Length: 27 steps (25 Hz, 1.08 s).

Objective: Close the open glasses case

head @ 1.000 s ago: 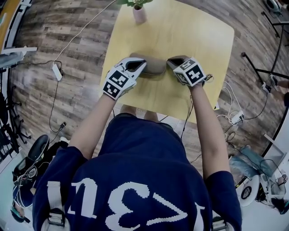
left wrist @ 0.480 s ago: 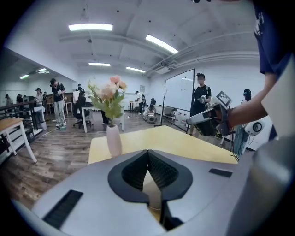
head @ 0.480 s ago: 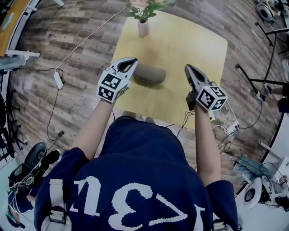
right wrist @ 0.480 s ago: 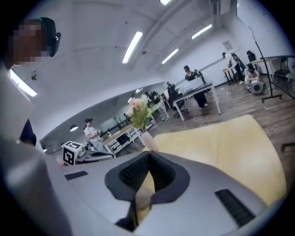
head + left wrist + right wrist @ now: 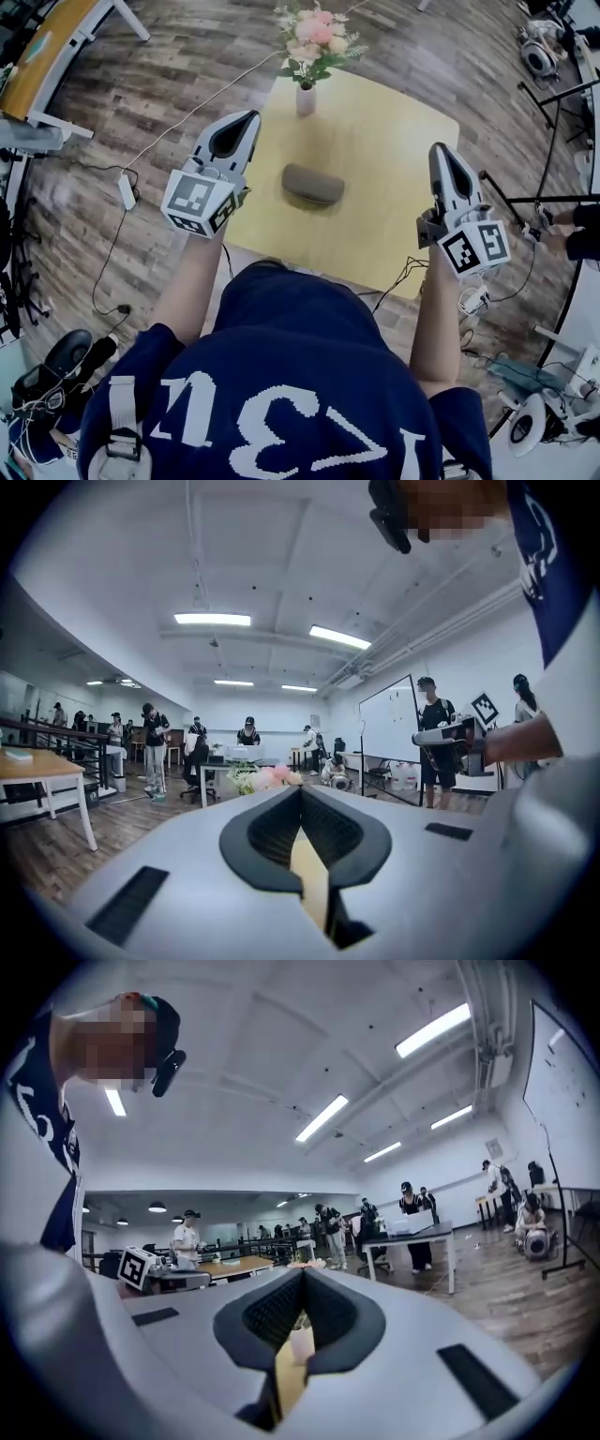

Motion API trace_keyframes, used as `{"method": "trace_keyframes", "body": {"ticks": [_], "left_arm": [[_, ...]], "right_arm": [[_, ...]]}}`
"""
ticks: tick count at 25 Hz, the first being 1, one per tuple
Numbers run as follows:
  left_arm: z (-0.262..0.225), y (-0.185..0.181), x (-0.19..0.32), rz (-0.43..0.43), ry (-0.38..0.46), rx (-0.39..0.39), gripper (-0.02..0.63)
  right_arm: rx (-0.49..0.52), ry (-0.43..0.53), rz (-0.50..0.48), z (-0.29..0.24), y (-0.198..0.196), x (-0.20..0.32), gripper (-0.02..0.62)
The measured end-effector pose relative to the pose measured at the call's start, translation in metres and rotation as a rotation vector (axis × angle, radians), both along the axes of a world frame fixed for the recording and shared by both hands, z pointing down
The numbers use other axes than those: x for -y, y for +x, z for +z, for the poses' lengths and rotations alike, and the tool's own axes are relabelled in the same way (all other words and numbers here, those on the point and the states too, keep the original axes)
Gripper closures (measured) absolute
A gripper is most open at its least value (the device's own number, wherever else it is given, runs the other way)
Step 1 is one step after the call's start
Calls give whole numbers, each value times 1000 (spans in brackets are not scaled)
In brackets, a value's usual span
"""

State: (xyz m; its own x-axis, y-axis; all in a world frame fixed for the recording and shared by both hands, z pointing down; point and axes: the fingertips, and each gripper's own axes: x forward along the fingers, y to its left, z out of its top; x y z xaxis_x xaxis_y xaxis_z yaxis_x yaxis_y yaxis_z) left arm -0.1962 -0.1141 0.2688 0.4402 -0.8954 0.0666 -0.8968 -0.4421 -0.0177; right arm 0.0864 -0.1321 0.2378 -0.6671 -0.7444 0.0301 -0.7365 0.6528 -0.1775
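Wood-plank floor (image 5: 169, 56) all round, with a small yellow table (image 5: 394, 216) in the middle of the head view. We see the glasses case (image 5: 313, 184) lying flat near the table's centre. It is grey-brown, with the lid down, and looks shut. A vase of pink flowers (image 5: 307, 98) stands at the table's far edge, apart from the case.

The left gripper (image 5: 247, 118) is held in the air and shows over the table's left edge. The right gripper (image 5: 440, 150) shows over the right edge. The case lies between them in the head view, touching neither and well apart from both.

In the left gripper view we see the jaws pressed together with nothing pinched, and only a sliver of yellow tabletop shows through the slit. The right gripper view is the same, with the jaws together and empty. Both grippers point about level into a big room with ceiling strip lights (image 5: 212, 619), desks and standing people. A whiteboard (image 5: 389, 724) is on the wall. On the floor at left we note a power strip (image 5: 125, 190) on a white cable.
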Motion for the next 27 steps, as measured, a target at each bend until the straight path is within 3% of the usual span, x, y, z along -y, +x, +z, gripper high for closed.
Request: {"method": "trace_keyframes", "body": {"ticks": [6, 9, 27], "left_arm": [[-29, -14, -14, -28, 51, -93, 594], [-32, -16, -16, -37, 67, -75, 594], [-37, -22, 0, -63, 95, -101, 594]], "right_arm": [[-51, 118, 50, -41, 2, -11, 572], [-78, 146, 51, -46, -5, -12, 572], [-66, 139, 71, -40, -12, 1, 572]]}}
